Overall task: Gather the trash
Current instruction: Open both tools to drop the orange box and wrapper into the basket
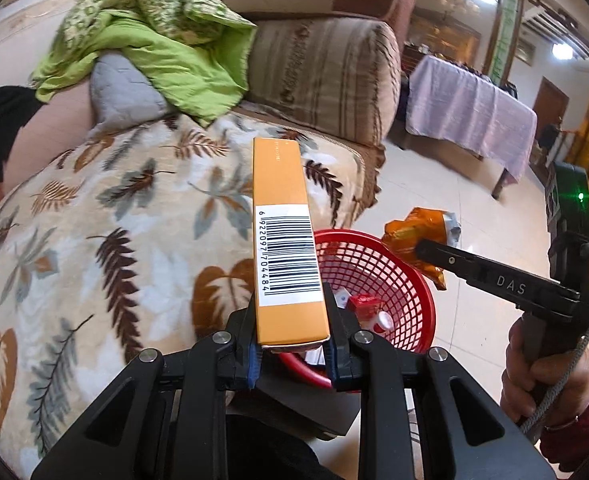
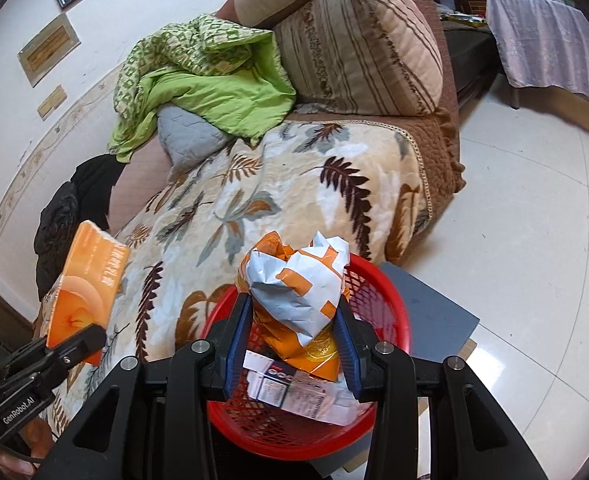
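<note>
Behind your grippers runs a sofa (image 1: 326, 76) draped with a leaf-print blanket (image 1: 106, 240), a green quilt (image 1: 162, 40) heaped at its far end against a striped cushion (image 2: 358, 44). On the tiled floor just beside the sofa's front edge, a red basket (image 2: 390, 312) sits on a grey board (image 2: 438, 312).

Your left gripper (image 1: 292, 344) is clamped on the near end of an orange box (image 1: 286, 240); the box points forward, away from the fingers, barcode face up, over the blanket's edge and just left of the basket. From the right wrist view, that same box stands up at the far left, above the sofa.

Your right gripper (image 2: 294, 332) is closed around a crumpled orange-and-white wrapper (image 2: 298, 288), which bulges up and forward between the blue pads (image 2: 236, 332). It hangs right above the basket's opening, apart from the contents. Inside the basket lie paper slips (image 2: 294, 392) and a small red pack (image 1: 364, 306).
</note>
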`<act>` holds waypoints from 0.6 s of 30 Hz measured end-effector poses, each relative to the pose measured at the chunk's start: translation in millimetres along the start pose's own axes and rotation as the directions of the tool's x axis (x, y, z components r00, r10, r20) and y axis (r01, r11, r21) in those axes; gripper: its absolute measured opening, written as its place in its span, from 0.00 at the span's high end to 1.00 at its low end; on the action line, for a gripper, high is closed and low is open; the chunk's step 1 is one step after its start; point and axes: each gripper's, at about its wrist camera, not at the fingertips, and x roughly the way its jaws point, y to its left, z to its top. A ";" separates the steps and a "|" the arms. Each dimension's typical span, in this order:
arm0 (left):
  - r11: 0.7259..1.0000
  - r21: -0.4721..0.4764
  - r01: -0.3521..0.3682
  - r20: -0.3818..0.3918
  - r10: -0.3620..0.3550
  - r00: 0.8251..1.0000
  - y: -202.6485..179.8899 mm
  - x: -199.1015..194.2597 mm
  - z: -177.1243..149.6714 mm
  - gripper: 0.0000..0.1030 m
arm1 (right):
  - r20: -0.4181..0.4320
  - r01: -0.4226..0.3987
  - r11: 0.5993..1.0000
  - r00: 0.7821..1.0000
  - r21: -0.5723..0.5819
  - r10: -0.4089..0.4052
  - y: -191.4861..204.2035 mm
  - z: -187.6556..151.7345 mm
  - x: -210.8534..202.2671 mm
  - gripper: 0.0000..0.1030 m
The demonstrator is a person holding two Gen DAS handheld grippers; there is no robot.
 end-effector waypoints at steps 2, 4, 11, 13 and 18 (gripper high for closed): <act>1.000 0.009 0.008 -0.015 -0.008 1.000 -4.6 6.6 -0.3 0.77 | -0.009 0.000 1.000 1.000 0.008 0.000 -3.2 -0.6 2.6 0.58; 1.000 0.007 0.022 -0.038 -0.021 0.999 -7.0 15.5 -0.4 0.77 | -0.015 0.003 1.000 1.000 0.017 -0.003 -6.6 -1.3 5.2 0.58; 0.999 0.008 0.039 -0.091 -0.038 0.995 -11.5 38.4 -0.9 0.77 | -0.026 0.010 1.000 1.000 0.012 -0.009 -10.5 -1.4 13.1 0.57; 0.999 0.006 0.046 -0.108 -0.045 0.993 -11.9 44.9 -1.7 0.77 | -0.032 0.012 1.000 0.999 0.013 -0.012 -11.5 -1.7 15.6 0.57; 0.999 0.001 0.046 -0.129 -0.046 0.991 -12.7 55.5 -4.4 0.77 | -0.047 0.017 1.000 0.999 0.015 -0.016 -12.5 -2.5 22.8 0.56</act>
